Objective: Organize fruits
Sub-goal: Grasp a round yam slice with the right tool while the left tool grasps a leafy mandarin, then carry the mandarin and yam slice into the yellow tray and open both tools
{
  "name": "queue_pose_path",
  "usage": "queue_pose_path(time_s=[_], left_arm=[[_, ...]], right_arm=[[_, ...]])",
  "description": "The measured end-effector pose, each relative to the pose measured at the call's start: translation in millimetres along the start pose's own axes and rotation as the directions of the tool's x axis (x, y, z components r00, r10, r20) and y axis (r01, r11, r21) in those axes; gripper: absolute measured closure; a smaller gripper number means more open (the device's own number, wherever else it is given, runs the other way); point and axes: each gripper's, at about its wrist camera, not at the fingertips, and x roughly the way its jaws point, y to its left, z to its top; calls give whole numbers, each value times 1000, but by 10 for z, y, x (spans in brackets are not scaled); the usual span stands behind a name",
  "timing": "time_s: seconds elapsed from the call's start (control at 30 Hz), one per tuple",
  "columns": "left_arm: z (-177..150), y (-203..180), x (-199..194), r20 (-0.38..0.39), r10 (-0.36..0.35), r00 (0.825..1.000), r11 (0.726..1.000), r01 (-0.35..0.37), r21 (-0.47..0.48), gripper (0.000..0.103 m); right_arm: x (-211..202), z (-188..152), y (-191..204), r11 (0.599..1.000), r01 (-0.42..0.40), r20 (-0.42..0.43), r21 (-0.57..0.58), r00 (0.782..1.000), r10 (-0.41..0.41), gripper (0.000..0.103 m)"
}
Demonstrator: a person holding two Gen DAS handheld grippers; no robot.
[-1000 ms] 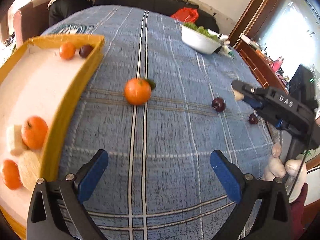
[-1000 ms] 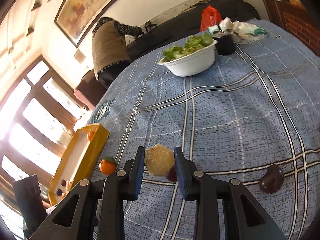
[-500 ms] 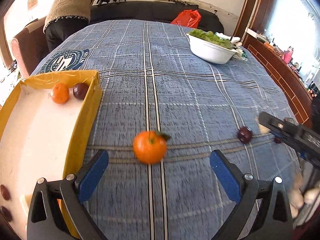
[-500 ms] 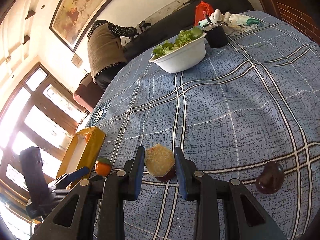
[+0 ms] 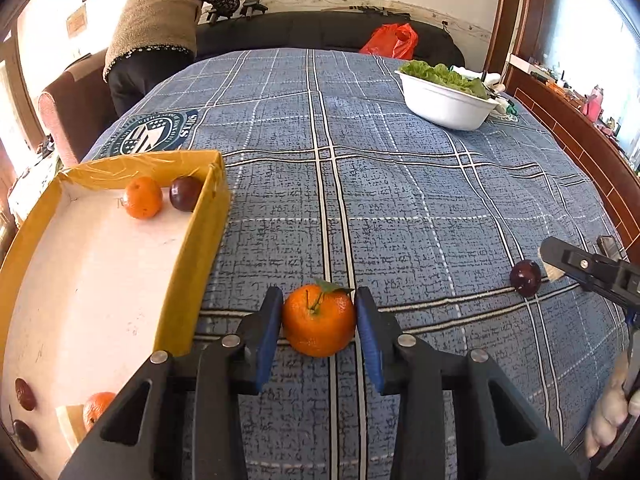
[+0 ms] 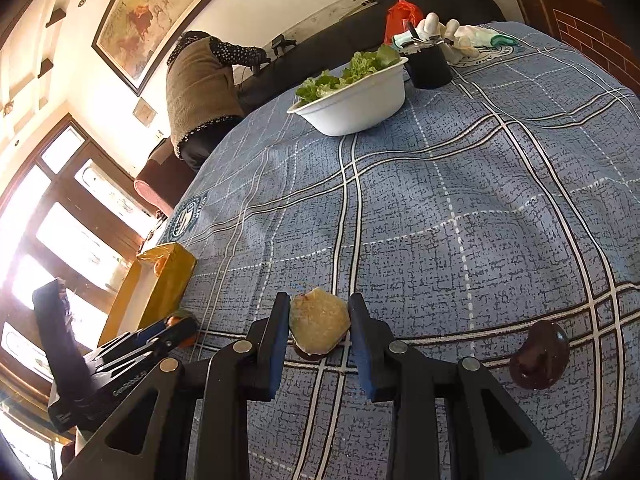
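Tangerine (image 5: 319,325) sits on the tabletop (image 5: 400,208) just beside the yellow box (image 5: 188,280); our left hand-held gripper (image 5: 319,330) is closing on it, pads touching. Next we lift it into the box. Our right hand-held gripper (image 6: 319,330) clasps a pale peeled fruit piece (image 6: 319,324).

A blue plaid cloth (image 5: 400,208) with white and dark stripes and a round crest (image 5: 154,134) printed near its far left edge covers the whole surface. At its left edge sits a yellow box (image 5: 200,248). A tangerine (image 5: 319,320) with a green leaf rests on the cloth just right of the box's near corner. Toward the right edge lies a dark plum (image 5: 525,277), and another dark fruit (image 6: 540,360) lies well apart from it, nearer the edge. At the far right stands a white bowl (image 5: 446,106) of lettuce, with a black cup (image 6: 428,66) just beside it and white gloves (image 6: 452,34) behind.
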Motion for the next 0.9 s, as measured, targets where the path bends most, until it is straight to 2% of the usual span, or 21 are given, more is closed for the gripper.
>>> queue_pose_path(time_s=[0.13, 0.3, 0.47, 0.6, 0.73, 0.9], left_arm=[[5, 116, -168, 23, -32, 999, 998, 33, -44, 67], [17, 451, -643, 99, -61, 993, 989, 74, -130, 67], [-98, 967, -1002, 144, -2, 990, 978, 32, -208, 67], [-268, 1526, -1100, 129, 68, 989, 950, -25, -313, 67], [-444, 1940, -1065, 90, 86, 992, 916, -44, -398, 67], [-573, 2197, -1015, 73, 82, 994, 899, -42, -436, 67]], right_arm=[[-29, -2, 28, 999, 28, 23, -17, 999, -28, 71], [-86, -17, 206, 998, 36, 25, -49, 999, -34, 71], [-127, -71, 654, 991, 2, 6, -131, 1000, -1, 71], [-72, -122, 1139, 977, -54, -27, -205, 998, 49, 70], [110, -237, 1600, 961, -122, -95, -249, 990, 101, 70], [460, -416, 2120, 941, -228, -213, -251, 961, 176, 70]])
